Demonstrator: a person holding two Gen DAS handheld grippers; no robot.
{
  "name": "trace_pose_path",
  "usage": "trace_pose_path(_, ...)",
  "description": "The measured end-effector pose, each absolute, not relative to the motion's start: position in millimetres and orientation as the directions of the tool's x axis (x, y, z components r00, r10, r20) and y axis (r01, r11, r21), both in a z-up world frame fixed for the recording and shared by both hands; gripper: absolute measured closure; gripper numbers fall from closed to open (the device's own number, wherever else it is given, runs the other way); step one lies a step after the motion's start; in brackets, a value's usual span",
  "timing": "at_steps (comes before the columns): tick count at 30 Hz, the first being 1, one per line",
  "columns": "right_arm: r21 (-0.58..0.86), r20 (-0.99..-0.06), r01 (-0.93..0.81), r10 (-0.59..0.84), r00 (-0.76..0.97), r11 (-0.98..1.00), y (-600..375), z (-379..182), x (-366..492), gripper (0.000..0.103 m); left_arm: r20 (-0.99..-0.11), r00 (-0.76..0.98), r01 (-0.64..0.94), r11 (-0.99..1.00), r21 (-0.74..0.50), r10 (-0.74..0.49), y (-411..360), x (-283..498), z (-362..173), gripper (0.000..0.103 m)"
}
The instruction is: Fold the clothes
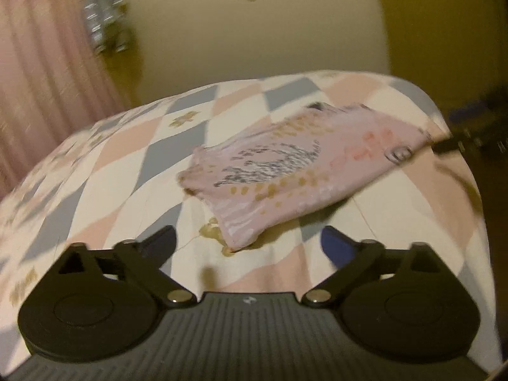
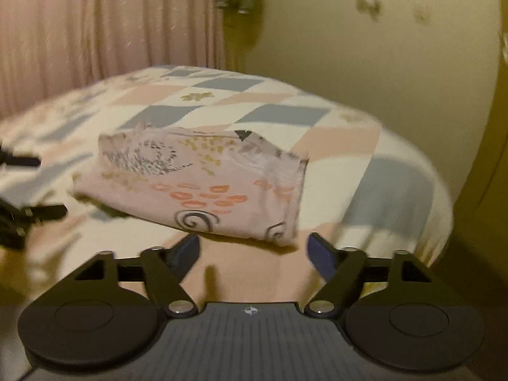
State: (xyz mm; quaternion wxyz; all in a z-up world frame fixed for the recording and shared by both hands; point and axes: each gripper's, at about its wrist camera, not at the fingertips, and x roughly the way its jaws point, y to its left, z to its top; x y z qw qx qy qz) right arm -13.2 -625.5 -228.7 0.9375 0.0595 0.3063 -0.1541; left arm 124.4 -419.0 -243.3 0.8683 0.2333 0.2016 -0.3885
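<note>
Pink curtains (image 2: 104,22) and a pale wall (image 1: 270,31) back a bed (image 1: 104,171) spread with a diamond-patterned cover in grey, peach and white.

Starting at the left gripper (image 1: 249,243): its fingers are spread wide and grip nothing, and they hover over the cover just short of the near corner of the garment (image 1: 285,165). The right gripper (image 2: 252,250) is likewise wide open and empty, with the garment's near edge lying just beyond its fingertips. In the left view the right gripper's dark fingers show at the garment's far right edge; in the right view the left gripper's fingers show at the left border. Both views are blurred, so whether any finger touches the cloth cannot be told.

The garment is pink, printed with gold dots, grey strokes, coral shapes and dark spirals. It lies on the cover as a compact, roughly rectangular packet, with layered edges along its near side, which suggests it is already folded over at least once. One end looks ragged, with a dark bit showing at the top edge.

By my judgement the folding of this piece is mostly done; what may remain is a final fold or a tidying of edges. No other clothes show.

No container is in view.
</note>
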Motion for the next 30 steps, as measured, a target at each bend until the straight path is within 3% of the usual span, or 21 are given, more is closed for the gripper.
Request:
trace_pose_path(5, 0.068, -0.621, 0.365, -0.247, 0.744, 0.928, -614.8, -223.3, -15.4, 0.002, -0.564, 0.608, 0.743, 0.651, 0.156, -0.559, -413.6, 122.7, -238.7, 0.001)
trace_pose_path(17, 0.062, -0.634, 0.371, -0.251, 0.732, 0.926, -581.0, -205.8, -25.7, 0.002, -0.602, 0.577, 0.718, 0.694, 0.052, -0.552, -393.0, 106.5, -228.2, 0.001)
trace_pose_path(30, 0.083, -0.621, 0.4, -0.267, 0.737, 0.913, -560.8, -184.7, -45.5, 0.002, -0.595, 0.58, 0.71, 0.704, 0.033, -0.557, -382.5, 84.1, -207.6, 0.001)
